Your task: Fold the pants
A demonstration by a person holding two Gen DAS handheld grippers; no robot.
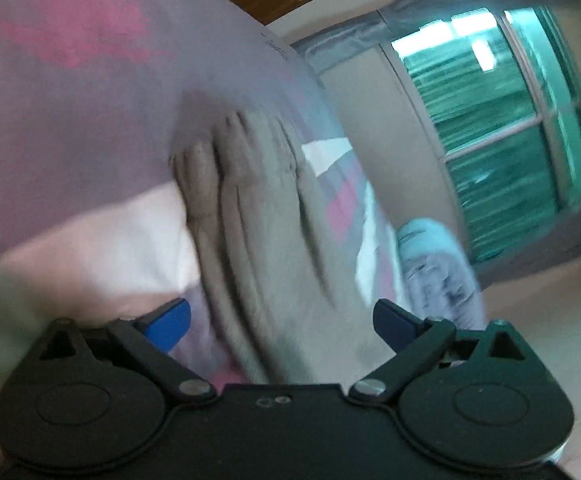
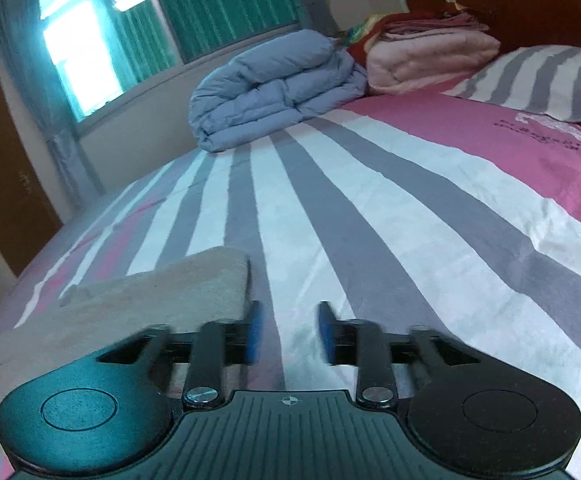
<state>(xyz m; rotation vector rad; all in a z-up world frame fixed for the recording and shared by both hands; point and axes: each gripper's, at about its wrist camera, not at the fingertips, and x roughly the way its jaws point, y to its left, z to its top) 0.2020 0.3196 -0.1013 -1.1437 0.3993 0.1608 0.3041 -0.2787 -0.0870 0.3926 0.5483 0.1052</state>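
— Pants [image 1: 250,216]? 
— Beige, bunched in ridges on the striped bedsheet [image 2: 370,208]; straight ahead of the left gripper [image 1: 282,320], blue pads spread wide, nothing pinched; in the right view, just left of the right gripper [image 2: 288,330], partly parted, only sheet between.
— Hard to read? 
— Left view blurred, tilted; near end of pants cut off behind gripper body.
— Elsewhere? 
— Folded blue duvet [image 2: 278,92], pink blankets [image 2: 430,54], striped pillow [image 2: 538,76] far off.

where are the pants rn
In the right wrist view the beige pants lie on the striped bedsheet, just left of the open right tongs.
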